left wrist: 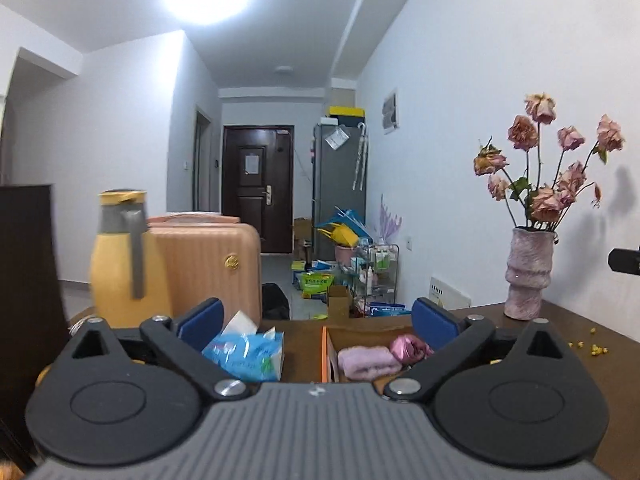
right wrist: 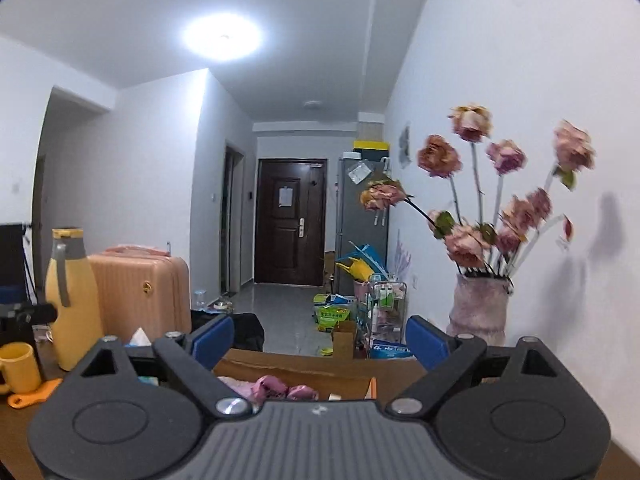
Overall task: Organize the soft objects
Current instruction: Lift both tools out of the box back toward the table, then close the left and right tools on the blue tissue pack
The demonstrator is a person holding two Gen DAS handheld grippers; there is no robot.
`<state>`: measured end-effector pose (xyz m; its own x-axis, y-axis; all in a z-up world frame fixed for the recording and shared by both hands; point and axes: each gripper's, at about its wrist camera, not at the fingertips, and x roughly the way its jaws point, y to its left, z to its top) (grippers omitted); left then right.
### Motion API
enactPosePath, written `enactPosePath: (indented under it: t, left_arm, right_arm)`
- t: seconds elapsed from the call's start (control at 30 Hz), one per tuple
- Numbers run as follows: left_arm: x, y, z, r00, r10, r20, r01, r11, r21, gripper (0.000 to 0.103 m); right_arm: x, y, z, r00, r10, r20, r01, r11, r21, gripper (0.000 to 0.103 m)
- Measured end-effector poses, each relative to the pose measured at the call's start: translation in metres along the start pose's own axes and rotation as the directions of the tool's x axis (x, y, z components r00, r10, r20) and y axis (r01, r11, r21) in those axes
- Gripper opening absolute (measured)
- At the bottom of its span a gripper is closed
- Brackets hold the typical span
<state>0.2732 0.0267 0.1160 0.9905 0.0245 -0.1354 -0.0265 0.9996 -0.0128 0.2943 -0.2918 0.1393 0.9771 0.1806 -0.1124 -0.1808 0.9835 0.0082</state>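
Both grippers, left (left wrist: 316, 318) and right (right wrist: 319, 336), spread wide, empty, above open brown cardboard box (left wrist: 370, 330). Folded pink towel (left wrist: 368, 362) and crumpled pink satin cloth (left wrist: 410, 348) already inside; blue tissue pack (left wrist: 246, 354) outside, below left fingers.

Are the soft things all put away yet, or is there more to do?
Looks mostly done: a pink towel and a shiny pink bundle already lie in the cardboard box. Nothing is in hand; the left tool and right tool stand open and empty. The blue tissue pack sits outside the box, possibly left.
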Motion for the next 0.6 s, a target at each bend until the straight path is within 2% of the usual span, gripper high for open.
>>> enactPosePath:
  t: [0.2, 0.3, 0.4, 0.5, 0.6]
  left_arm:
    - [-0.093, -0.003, -0.050, 0.999, -0.044, 0.012, 0.044, 0.999, 0.008, 0.103]
    - [-0.122, -0.003, -0.068, 0.998, -0.059, -0.022, 0.059, 0.998, -0.006, 0.103]
    - [-0.134, -0.008, -0.080, 0.989, -0.100, -0.110, 0.100, 0.995, -0.007, 0.103]
    - [-0.136, -0.012, -0.084, 0.987, -0.111, -0.118, 0.112, 0.994, -0.004, 0.103]
    - [-0.128, -0.017, -0.082, 0.986, -0.120, -0.119, 0.120, 0.993, -0.004, 0.103]
  right_arm:
    - [-0.083, 0.014, -0.054, 0.999, 0.048, -0.017, -0.048, 0.999, 0.021, 0.093]
    - [-0.120, 0.025, -0.083, 0.995, 0.061, -0.074, -0.058, 0.997, 0.050, 0.093]
    - [-0.142, 0.031, -0.105, 0.989, 0.079, -0.124, -0.067, 0.993, 0.098, 0.093]
    - [-0.149, 0.034, -0.117, 0.980, 0.114, -0.164, -0.095, 0.988, 0.119, 0.093]
    - [-0.147, 0.035, -0.116, 0.984, 0.069, -0.166, -0.053, 0.994, 0.098, 0.092]
